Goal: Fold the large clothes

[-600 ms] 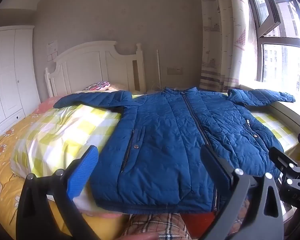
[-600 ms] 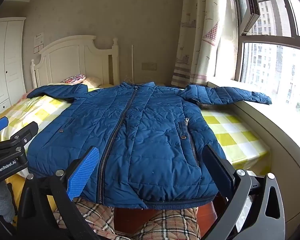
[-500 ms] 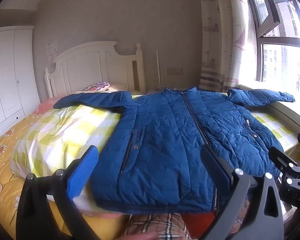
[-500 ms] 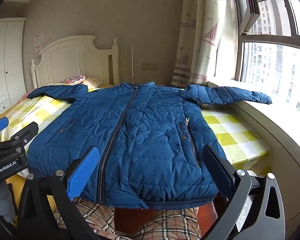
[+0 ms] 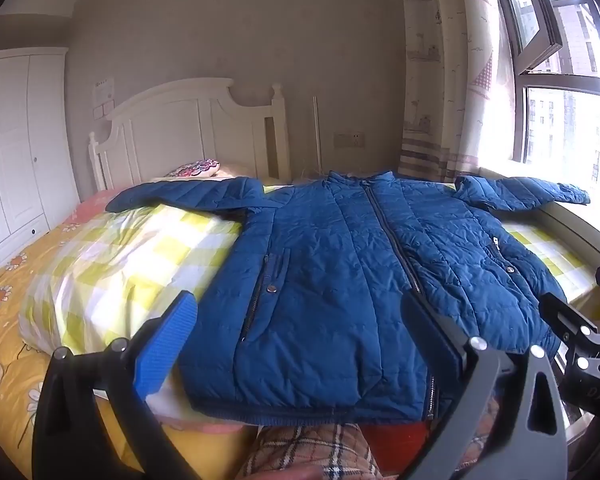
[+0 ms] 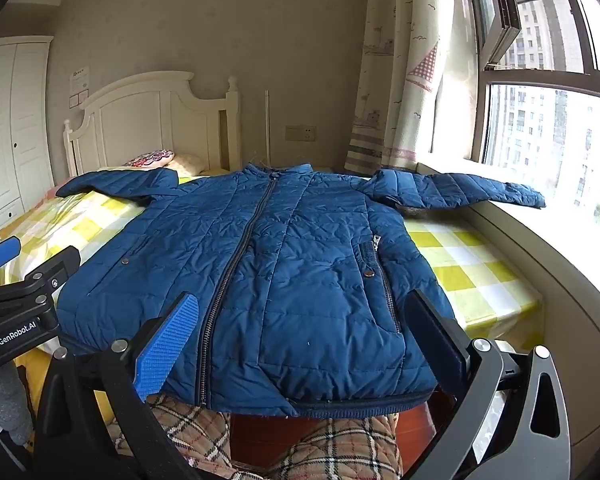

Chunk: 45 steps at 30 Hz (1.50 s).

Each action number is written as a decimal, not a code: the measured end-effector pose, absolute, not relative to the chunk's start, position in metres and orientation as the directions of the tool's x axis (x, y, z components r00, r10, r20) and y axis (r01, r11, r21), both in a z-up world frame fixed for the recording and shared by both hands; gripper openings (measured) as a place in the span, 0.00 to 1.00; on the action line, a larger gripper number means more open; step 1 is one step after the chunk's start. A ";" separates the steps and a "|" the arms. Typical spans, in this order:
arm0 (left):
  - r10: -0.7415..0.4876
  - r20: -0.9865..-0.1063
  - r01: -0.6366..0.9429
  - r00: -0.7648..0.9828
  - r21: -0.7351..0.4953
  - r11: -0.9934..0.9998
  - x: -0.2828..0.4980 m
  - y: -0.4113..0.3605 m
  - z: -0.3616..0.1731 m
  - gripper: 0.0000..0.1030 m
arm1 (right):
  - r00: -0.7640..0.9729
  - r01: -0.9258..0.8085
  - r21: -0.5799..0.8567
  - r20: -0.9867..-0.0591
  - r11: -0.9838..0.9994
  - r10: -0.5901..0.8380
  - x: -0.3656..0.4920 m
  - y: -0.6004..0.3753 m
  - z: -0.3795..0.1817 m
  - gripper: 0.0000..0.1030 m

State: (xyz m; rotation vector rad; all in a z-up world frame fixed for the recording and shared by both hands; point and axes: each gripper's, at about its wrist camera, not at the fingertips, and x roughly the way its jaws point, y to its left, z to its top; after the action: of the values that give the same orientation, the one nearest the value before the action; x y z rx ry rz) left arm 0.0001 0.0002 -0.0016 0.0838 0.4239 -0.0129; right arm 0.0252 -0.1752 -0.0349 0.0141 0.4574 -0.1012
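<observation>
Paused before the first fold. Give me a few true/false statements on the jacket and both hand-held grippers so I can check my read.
1. The blue jacket lies front up, zipped shut. True.
2. The left hand-held gripper is shut on the hem. False: open, holding nothing.
3. Both sleeves are folded across the chest. False: both spread outward.
4. The right sleeve reaches onto the window ledge. True.
5. The right hand-held gripper is open. True.

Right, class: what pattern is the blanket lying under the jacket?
Yellow-and-white checks on the blanket, clearest in the right wrist view.
</observation>
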 end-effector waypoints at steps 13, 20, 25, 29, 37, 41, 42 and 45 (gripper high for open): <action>0.000 -0.416 0.035 0.909 0.077 0.996 -0.002 0.000 -0.005 0.98 | 0.892 0.100 -0.006 -0.442 0.995 -0.092 0.026 -0.176 -0.036 0.96; 0.000 -0.416 0.036 0.909 0.078 0.996 -0.001 0.001 -0.004 0.98 | 0.893 0.096 -0.004 -0.442 0.995 -0.088 0.023 -0.174 -0.037 0.96; -0.001 -0.417 0.036 0.909 0.077 0.996 -0.001 0.001 -0.005 0.98 | 0.892 0.095 -0.002 -0.444 0.995 -0.086 0.023 -0.174 -0.039 0.96; 0.000 -0.417 0.036 0.909 0.077 0.996 -0.001 0.001 -0.005 0.98 | 0.892 0.095 -0.001 -0.444 0.996 -0.085 0.023 -0.173 -0.040 0.96; -0.001 -0.418 0.037 0.908 0.076 0.996 -0.001 0.001 -0.004 0.98 | 0.891 0.093 0.004 -0.447 0.996 -0.081 0.023 -0.173 -0.042 0.96; -0.001 -0.419 0.036 0.908 0.076 0.996 -0.001 0.001 -0.004 0.98 | 0.891 0.092 0.004 -0.447 0.996 -0.081 0.023 -0.173 -0.041 0.96; -0.001 -0.419 0.037 0.908 0.076 0.996 -0.001 0.001 -0.004 0.98 | 0.890 0.092 0.005 -0.449 0.996 -0.080 0.023 -0.174 -0.041 0.96; -0.001 -0.419 0.036 0.908 0.075 0.996 -0.001 0.001 -0.004 0.98 | 0.890 0.091 0.006 -0.448 0.996 -0.079 0.023 -0.173 -0.041 0.96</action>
State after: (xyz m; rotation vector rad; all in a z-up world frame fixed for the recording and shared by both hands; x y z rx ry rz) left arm -0.0008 0.0012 -0.0041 0.0821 0.4319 -0.0193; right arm 0.0225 -0.1731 -0.0411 0.0275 0.4644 -0.0884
